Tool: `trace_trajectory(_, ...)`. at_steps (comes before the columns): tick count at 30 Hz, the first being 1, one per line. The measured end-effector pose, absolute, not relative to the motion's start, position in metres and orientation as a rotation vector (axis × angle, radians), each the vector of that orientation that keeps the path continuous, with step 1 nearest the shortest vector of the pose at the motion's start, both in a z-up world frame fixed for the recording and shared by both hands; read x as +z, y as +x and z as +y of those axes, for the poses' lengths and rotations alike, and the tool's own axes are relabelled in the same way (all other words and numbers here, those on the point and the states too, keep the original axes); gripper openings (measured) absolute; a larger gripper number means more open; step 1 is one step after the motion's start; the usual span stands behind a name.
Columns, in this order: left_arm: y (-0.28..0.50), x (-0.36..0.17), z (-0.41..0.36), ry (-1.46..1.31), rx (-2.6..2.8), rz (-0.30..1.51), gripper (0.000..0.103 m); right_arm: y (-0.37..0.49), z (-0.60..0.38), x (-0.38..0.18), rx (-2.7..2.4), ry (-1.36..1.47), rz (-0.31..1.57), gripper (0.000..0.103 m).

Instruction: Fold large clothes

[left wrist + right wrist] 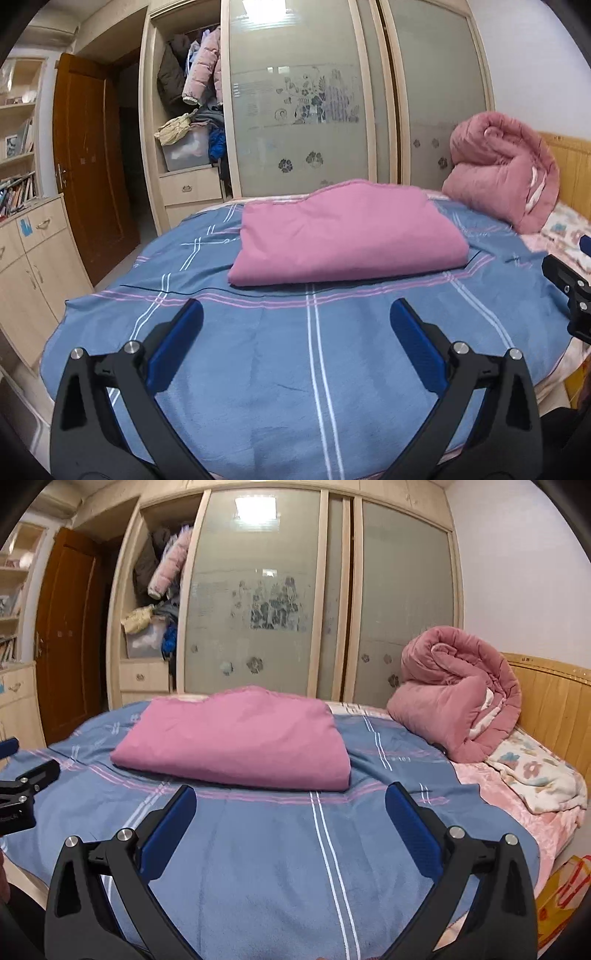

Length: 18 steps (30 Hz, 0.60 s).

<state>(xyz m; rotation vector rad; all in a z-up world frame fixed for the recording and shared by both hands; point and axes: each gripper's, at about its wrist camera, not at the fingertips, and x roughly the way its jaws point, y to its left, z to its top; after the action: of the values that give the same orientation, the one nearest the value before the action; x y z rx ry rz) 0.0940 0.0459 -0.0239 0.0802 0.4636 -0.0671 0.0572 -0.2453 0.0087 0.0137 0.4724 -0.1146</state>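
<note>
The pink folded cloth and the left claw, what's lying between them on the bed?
Only the blue striped sheet. In the left wrist view, nothing else sits between the open left claw and the pink folded cloth.

A rolled pink quilt [458,694] lies near the wooden headboard [550,701]. Behind the bed stands a wardrobe [303,96], and a brown door [88,162] is at the left.

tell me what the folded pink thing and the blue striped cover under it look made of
Folded pink cloth: looks like a thin woven fabric, perhaps cotton, matte, with soft creases. Blue cover: probably a brushed or fleecy textile, given its slightly fuzzy, dull surface. Neither can be confirmed by sight.
</note>
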Motion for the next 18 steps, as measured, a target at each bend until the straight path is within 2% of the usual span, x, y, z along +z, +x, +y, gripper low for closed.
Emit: trace_trajectory(18, 0.094, -0.024, 0.052, 0.087, -0.048, 0.446, 0.101, 0.064, -0.247, 0.001, -0.113, 0.041, 0.506, 0.102)
